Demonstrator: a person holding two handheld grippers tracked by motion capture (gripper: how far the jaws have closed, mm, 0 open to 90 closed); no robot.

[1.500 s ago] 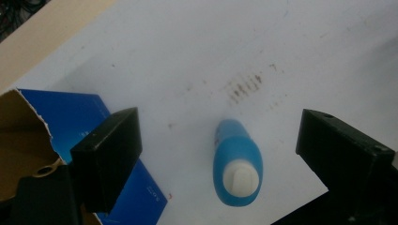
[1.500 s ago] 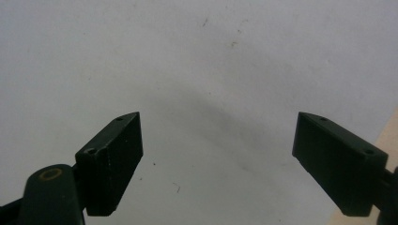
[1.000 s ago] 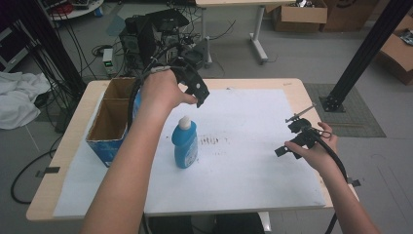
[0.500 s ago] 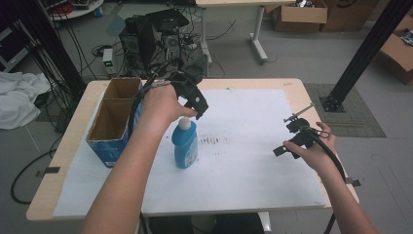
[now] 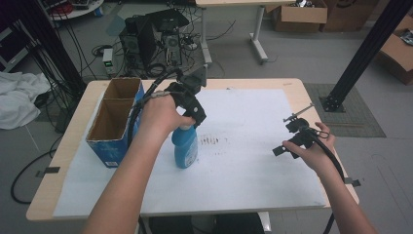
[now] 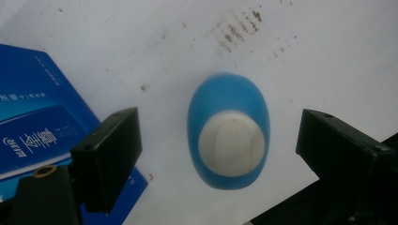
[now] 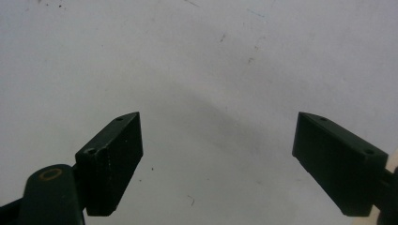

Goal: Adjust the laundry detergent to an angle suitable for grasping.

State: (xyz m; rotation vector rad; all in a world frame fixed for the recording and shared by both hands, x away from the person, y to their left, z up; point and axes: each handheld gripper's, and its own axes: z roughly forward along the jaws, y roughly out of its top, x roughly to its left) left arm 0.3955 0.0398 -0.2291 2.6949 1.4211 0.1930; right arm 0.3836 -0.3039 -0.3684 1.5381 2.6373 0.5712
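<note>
A blue bottle (image 5: 186,148) with a white cap stands upright on the white sheet (image 5: 234,161) near the table's middle. My left gripper (image 5: 194,117) hovers right over its top, pointing down. In the left gripper view the bottle (image 6: 228,136) sits between the two spread jaws, which are apart from it on both sides. My right gripper (image 5: 287,141) is held above the sheet at the right, open, with only bare white paper (image 7: 211,70) between its jaws.
A blue cardboard box (image 5: 113,124) with two open compartments stands at the table's left, close beside the bottle; its printed side (image 6: 33,122) is near my left jaw. Dark smudges (image 5: 214,141) mark the sheet. Cables and equipment lie on the floor behind.
My left gripper has come down over the bottle's cap, which it now hides in the high view. The right gripper has stayed where it was.
</note>
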